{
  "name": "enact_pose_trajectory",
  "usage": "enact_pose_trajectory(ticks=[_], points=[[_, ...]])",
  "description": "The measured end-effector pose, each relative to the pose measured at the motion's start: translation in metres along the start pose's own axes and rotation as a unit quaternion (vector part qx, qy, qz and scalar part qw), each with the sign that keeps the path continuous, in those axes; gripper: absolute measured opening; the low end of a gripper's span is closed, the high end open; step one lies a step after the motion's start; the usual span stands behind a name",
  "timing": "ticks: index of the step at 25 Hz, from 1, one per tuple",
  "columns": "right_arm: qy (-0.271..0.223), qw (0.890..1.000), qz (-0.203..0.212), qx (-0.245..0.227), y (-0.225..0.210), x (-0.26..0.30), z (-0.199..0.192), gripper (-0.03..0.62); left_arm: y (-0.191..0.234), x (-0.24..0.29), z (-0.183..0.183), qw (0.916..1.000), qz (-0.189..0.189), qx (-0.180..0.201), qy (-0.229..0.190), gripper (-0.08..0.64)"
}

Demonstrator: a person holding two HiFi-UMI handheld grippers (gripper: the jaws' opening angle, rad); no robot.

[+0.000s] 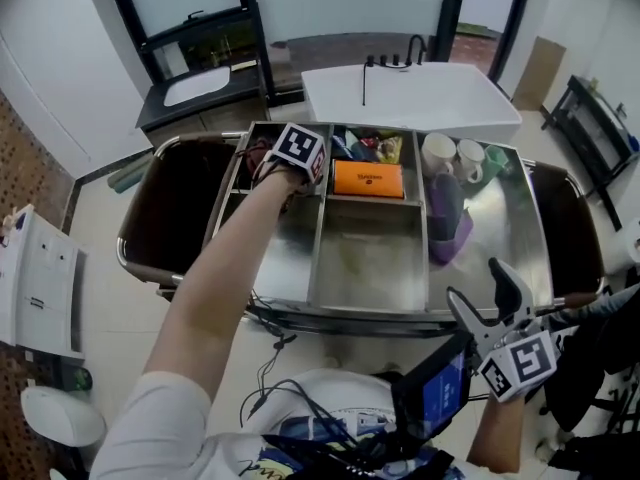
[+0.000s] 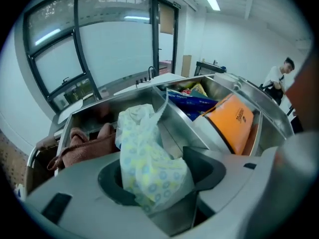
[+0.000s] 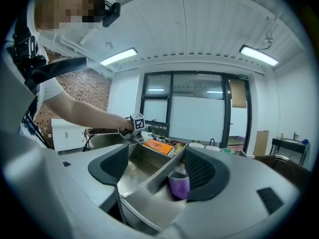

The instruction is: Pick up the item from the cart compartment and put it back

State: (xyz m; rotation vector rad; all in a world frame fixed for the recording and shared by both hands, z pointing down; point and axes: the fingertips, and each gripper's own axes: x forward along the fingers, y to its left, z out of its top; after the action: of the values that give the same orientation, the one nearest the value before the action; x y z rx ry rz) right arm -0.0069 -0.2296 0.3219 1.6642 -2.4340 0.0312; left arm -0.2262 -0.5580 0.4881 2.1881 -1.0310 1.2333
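A soft white packet [image 2: 149, 158] with a blue and yellow print stands upright between the jaws of my left gripper [image 2: 157, 179]. The jaws stand apart and hold the packet only loosely. That gripper [image 1: 275, 168] reaches into the back left compartment of the steel cart [image 1: 380, 313], and its marker cube hides the packet in the head view. A brown towel [image 2: 84, 146] lies in the same compartment, just left of the packet. My right gripper [image 1: 487, 301] hangs open and empty off the cart's front right corner, and its own view shows the jaws [image 3: 157, 171] wide apart.
An orange pouch [image 1: 368, 178] and snack packs [image 2: 192, 103] fill the back middle compartment. White cups [image 1: 438, 153] and a purple cup [image 1: 445, 233] stand on the right. Behind the cart is a white counter [image 1: 410, 93] with a tap. A person stands far right.
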Motion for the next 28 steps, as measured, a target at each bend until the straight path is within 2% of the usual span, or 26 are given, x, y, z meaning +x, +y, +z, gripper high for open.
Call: enact_pose_trajectory(ticks=[4,6,12,15,17,20,24,27,28], points=[[0.007,1.000,-0.010,0.002,0.006,-0.002,-0.005,0.376,-0.002,-0.012,0.002,0.9995,-0.016,0.001,-0.029,0.266],[0.009,1.000,-0.013,0.003,0.009,-0.003,-0.005,0.376,-0.003,-0.022,0.002,0.9981,-0.033,-0.006,-0.052,0.298],[0.014,1.000,0.001,-0.004,0.031,0.000,-0.002,0.376,-0.020,-0.061,0.017,0.9841,-0.108,-0.020,-0.140,0.390],[0.014,1.000,0.003,-0.009,0.035,-0.006,-0.001,0.376,-0.021,-0.091,0.021,0.9783,-0.095,-0.006,-0.184,0.390],[0.015,1.000,0.001,-0.006,0.034,-0.013,-0.003,0.376,-0.029,-0.121,0.019,0.9712,-0.088,0.013,-0.221,0.390],[0.015,1.000,0.004,0.005,0.034,-0.026,-0.008,0.376,-0.056,-0.175,0.011,0.9510,-0.093,0.033,-0.293,0.390],[0.002,1.000,0.018,0.007,0.030,-0.055,-0.012,0.376,-0.104,-0.249,-0.026,0.9132,-0.055,0.054,-0.400,0.367],[-0.009,0.999,0.033,0.004,0.027,-0.085,-0.013,0.376,-0.159,-0.293,-0.067,0.8853,-0.021,0.077,-0.458,0.263],[-0.011,0.999,0.040,0.004,0.026,-0.096,-0.014,0.376,-0.179,-0.304,-0.081,0.8771,-0.009,0.083,-0.473,0.253]])
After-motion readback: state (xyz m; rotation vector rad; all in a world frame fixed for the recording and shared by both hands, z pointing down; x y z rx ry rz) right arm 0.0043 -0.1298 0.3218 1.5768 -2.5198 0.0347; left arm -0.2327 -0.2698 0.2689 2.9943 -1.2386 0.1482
